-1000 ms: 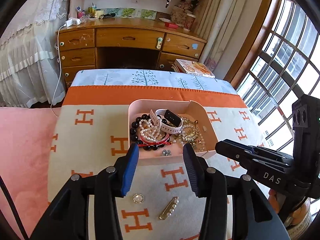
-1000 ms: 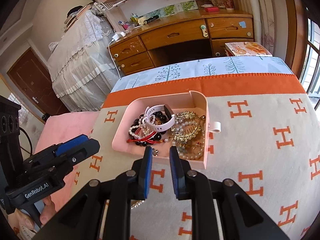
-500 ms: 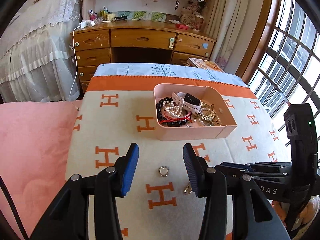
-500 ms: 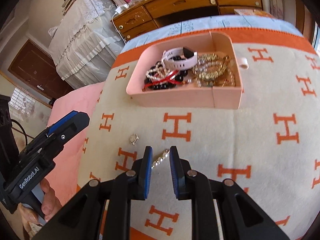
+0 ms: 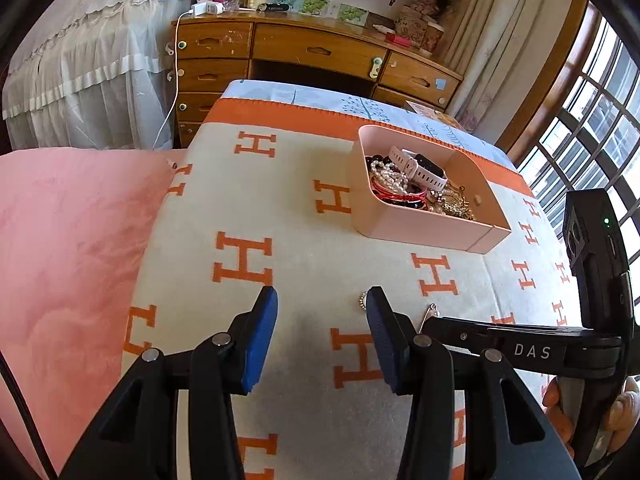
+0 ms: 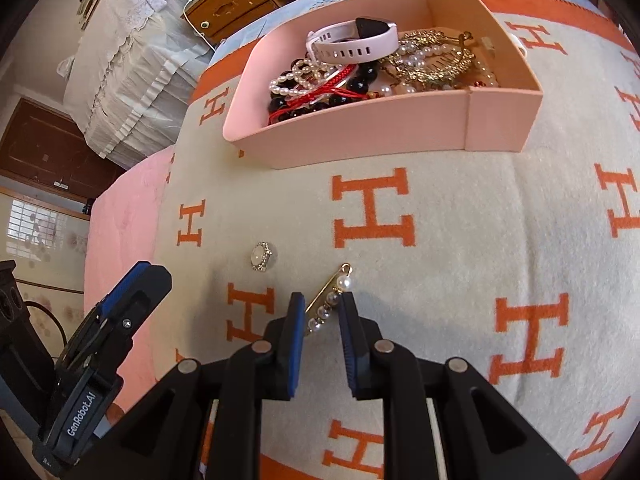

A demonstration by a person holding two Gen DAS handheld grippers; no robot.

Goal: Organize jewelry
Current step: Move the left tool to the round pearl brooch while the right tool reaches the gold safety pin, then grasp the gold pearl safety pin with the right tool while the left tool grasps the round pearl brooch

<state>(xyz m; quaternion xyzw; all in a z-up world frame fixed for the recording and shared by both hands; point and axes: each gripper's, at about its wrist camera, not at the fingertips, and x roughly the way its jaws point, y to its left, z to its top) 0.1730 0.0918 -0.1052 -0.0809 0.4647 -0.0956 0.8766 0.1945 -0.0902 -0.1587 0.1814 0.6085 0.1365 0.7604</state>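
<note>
Pearl pin [image 6: 329, 305] lies flat on the H-patterned blanket [image 6: 440, 264], slanting from the lower centre of the right wrist frame up toward the right, its lower end between the two blue pads of the right tool [image 6: 320, 320]. That tool is part open, jaws on either side of the pin and holding nothing; whether the pads touch it yet I cannot tell. A small round brooch [image 6: 262, 255] sits apart, up and to the left of the pin. The pink tray [image 6: 360, 136] fills the upper middle of the frame, already carrying a white watch [image 6: 352, 42], pearl strands, dark beads and gold pieces.

The left tool [image 5: 322, 332] is wide open and empty in the lower centre of its own frame, over bare blanket, with the brooch just showing at its right pad.

The step in hand looks like picking up the pin to drop it into the tray. To do it well, the pads should go down until they press slightly into the soft blanket, so they close under the pearls rather than skating over them. Gripping across the row of pearls, near the middle of the pin, should keep it from pivoting. Close slowly: a thin metal bar can squirt sideways. Lift straight up before travelling toward the tray.
</note>
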